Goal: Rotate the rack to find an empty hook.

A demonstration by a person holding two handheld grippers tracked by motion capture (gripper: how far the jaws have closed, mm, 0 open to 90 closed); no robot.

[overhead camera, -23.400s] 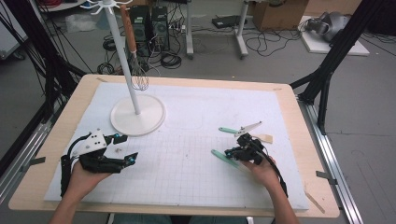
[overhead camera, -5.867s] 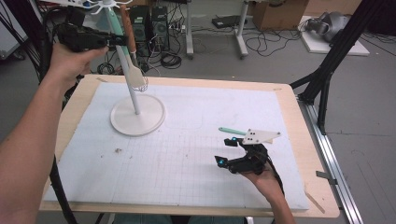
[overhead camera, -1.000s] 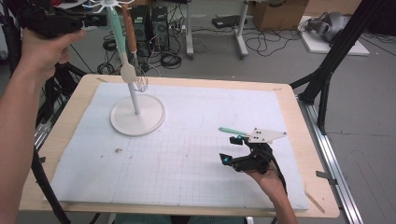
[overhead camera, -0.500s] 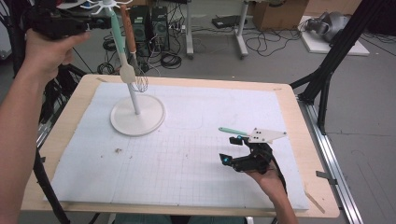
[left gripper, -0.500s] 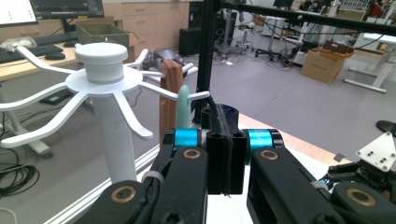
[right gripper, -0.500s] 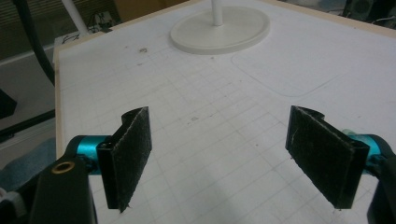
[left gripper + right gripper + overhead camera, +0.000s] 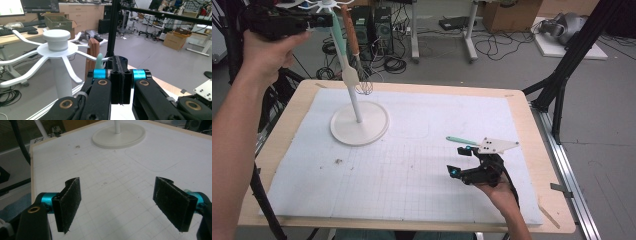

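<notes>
While two utensils (image 7: 347,47) hang | left hand-held gripper (image 7: 120,75) closed empty | right (image 7: 122,205) wide, empty

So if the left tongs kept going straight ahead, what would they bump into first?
Probably the mint green utensil handle hanging on the white rack, right beyond the shut left tongs; depth is unclear.

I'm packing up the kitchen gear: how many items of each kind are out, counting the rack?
Mint-handled utensils: 2 (hanging spatula, loose utensil)
Wooden-handled whisk: 1
White hanging rack: 1
Total: 4
</notes>
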